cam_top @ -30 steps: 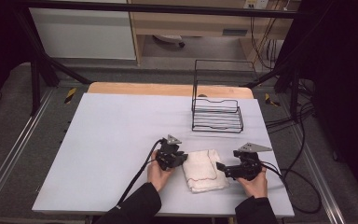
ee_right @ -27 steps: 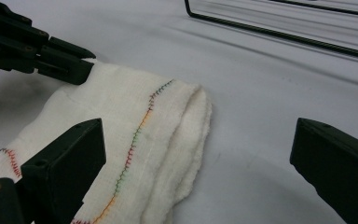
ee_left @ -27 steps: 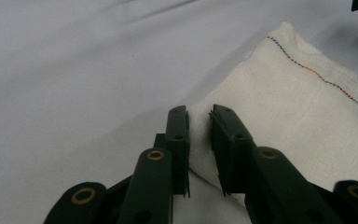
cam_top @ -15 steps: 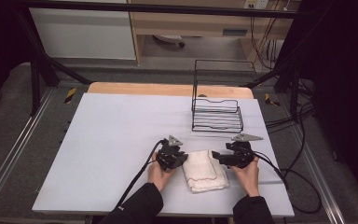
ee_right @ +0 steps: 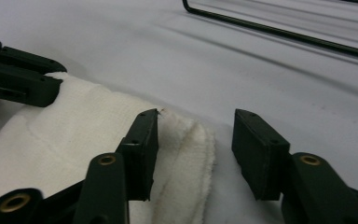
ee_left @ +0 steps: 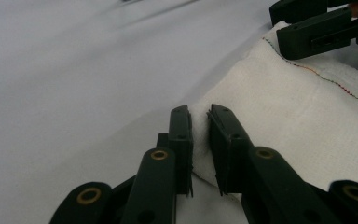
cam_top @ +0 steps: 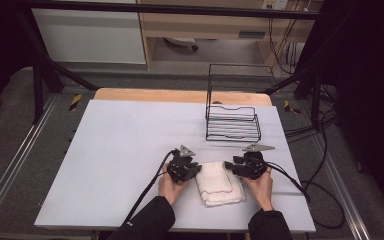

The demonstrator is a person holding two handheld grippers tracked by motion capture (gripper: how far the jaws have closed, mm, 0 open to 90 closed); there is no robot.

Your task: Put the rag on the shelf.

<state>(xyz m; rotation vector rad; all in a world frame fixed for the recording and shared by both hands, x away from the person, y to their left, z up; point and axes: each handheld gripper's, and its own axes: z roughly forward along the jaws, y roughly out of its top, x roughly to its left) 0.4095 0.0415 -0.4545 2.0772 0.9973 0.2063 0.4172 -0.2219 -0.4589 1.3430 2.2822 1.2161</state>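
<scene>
A folded white towel (cam_top: pixel 219 182) with a thin coloured stitch line lies on the table near its front edge. My left gripper (cam_top: pixel 195 170) is at the towel's left far corner. In the left gripper view it (ee_left: pixel 199 140) is shut on a thin fold of the towel (ee_left: pixel 298 112). My right gripper (cam_top: pixel 228 165) is at the towel's right far corner. In the right gripper view it (ee_right: pixel 196 140) stands open, its jaws either side of the towel's thick folded edge (ee_right: pixel 74 135). Each gripper also sees the other across the towel.
A black wire basket (cam_top: pixel 232 122) stands empty at the back right of the pale table (cam_top: pixel 120 140), just beyond the right gripper; its bottom rail (ee_right: pixel 279 32) runs across the right gripper view. Cables trail from both grippers toward the table's front and right.
My right gripper has moved left and forward from the towel's right side to its far right corner. The left gripper has stayed at the left corner.
</scene>
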